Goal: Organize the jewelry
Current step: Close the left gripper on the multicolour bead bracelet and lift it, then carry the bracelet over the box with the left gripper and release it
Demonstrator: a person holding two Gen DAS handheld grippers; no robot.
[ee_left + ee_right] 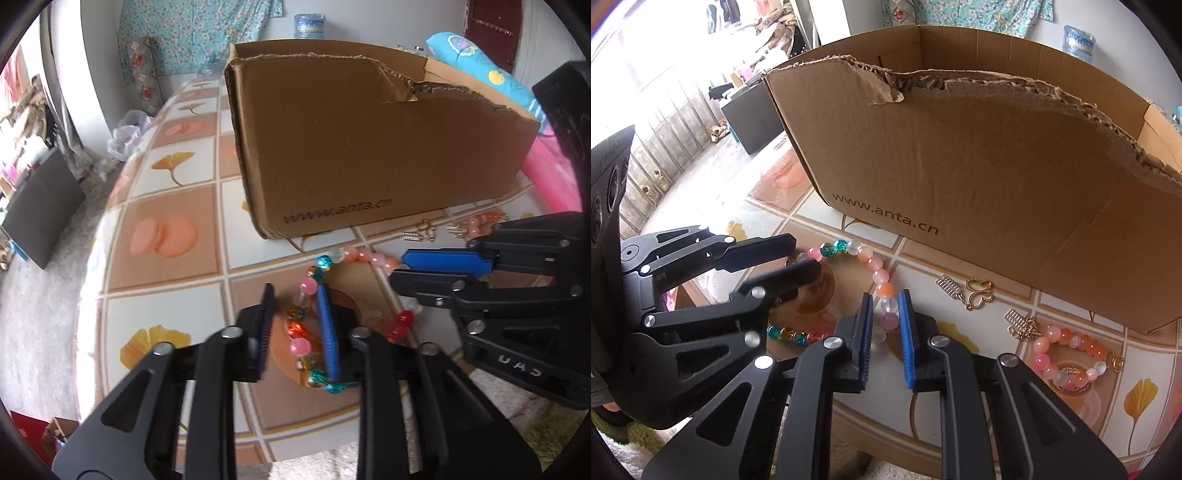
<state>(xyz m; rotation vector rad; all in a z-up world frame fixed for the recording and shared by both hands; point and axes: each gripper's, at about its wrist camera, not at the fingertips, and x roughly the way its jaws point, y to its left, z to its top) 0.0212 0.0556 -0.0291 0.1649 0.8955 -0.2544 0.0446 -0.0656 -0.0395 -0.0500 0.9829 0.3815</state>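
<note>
A loop of multi-coloured beads (351, 254) lies on the patterned tablecloth in front of a torn cardboard box (369, 147). My left gripper (295, 299) straddles the loop's left side. Its blue right pad touches the beads, while a thin gap shows beside the left pad. Seen from the right wrist, the left gripper (807, 253) sits at the loop's far left. My right gripper (886, 295) is shut on the right side of the bead loop (875, 264), with a purple and a clear bead squeezed between its pads. It also appears in the left wrist view as the right gripper (399, 267).
The box (960, 166) stands close behind the beads, open at the top. To the right lie a pink and orange bead bracelet (1071, 354), a gold butterfly charm (979, 293) and small silver pieces (947, 284). The tablecloth (166, 236) ends at the left, above a carpeted floor.
</note>
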